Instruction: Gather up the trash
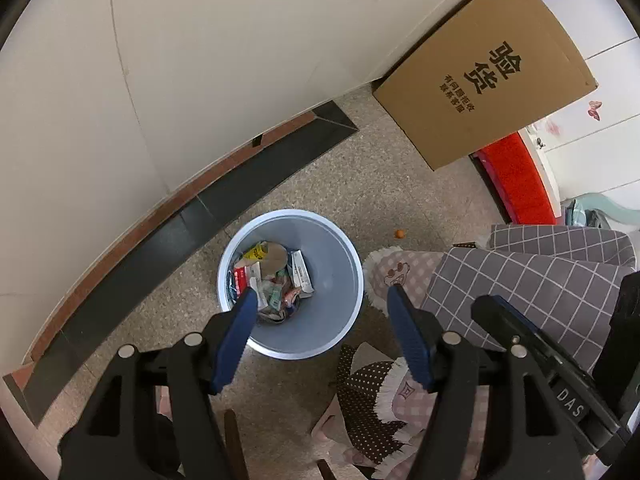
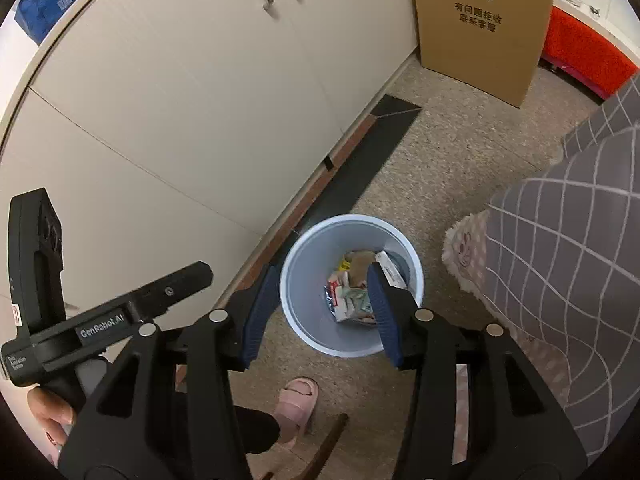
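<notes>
While both grippers are hanging above the floor (image 1: 400, 184), the bin (image 1: 336, 276) is standing just below them, close to the dark baseboard strip (image 1: 240, 184) that is running along the cream cabinets (image 1: 200, 60). Trash (image 1: 272, 280) is lying in the bin's bottom: crumpled wrappers, small cartons and a scrap of brown card, piled toward the cabinet side.

The left gripper (image 1: 322, 296) is holding its blue fingers (image 1: 236, 340) spread wide with nothing between them; one tip is showing over the bin's rim, the other over the fringed pink cloth (image 1: 396, 272) beside it. The right gripper (image 2: 322, 280) is likewise gaping and carrying nothing, its fingers (image 2: 256, 316) straddling the bin (image 2: 304, 280) in its own view, with the trash (image 2: 352, 296) showing between them.

A cardboard box (image 1: 484, 80) with black printed characters is standing against the cabinets, well apart from the bin. A grey checked blanket (image 1: 520, 280) is lying to the right of the bin, over the pink cloth. A small orange thing (image 1: 399, 233) is sitting on the floor between bin and blanket. Something red (image 1: 516, 176) is showing beyond the box. In the right view, a foot in a pink slipper (image 2: 296, 400) is standing near the bin, and a hand (image 2: 52, 416) is gripping the other tool's handle.
</notes>
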### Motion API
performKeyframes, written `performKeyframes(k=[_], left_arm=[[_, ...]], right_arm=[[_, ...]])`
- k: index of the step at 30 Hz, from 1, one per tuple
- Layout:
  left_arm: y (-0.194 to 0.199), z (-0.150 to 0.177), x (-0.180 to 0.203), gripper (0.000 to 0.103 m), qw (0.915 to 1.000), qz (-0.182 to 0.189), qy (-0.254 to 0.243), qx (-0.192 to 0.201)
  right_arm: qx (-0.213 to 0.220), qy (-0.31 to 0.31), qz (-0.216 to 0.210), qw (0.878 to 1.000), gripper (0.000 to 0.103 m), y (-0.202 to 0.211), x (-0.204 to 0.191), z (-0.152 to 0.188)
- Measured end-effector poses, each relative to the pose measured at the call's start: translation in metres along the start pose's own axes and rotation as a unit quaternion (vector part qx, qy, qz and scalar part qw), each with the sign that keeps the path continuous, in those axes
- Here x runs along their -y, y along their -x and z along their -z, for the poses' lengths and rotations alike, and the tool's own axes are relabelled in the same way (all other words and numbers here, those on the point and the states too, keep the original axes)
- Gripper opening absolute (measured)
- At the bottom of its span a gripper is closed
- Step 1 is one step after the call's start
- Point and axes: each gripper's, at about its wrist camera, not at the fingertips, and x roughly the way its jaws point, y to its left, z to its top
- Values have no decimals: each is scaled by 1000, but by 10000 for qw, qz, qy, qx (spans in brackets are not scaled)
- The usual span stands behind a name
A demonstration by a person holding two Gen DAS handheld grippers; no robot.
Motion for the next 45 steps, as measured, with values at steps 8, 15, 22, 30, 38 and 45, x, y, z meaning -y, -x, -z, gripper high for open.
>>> performKeyframes(k=[8,15,22,30,38,45], left_arm=[[38,9,30,66,9976,-263,-406,489],[110,25,63,66,9893,-311,-810,1174],[202,62,113,72,9678,-288,-1477,2017],[285,117,166,75,9389,-36,-2043,2770],[346,182,209,80,9080,434,-2603,3255],[373,227,226,84,8827,471,-2869,3692]], right_arm=[[360,175,303,9987,48,41,-11,7],[1089,267,317,9932,50,124,-27,16],[1923,355,384,9799,53,223,-36,41],[2747,391,702,9582,56,327,-33,87],[3602,346,988,9270,65,404,-26,147],[4157,181,1094,9027,70,446,-15,200]])
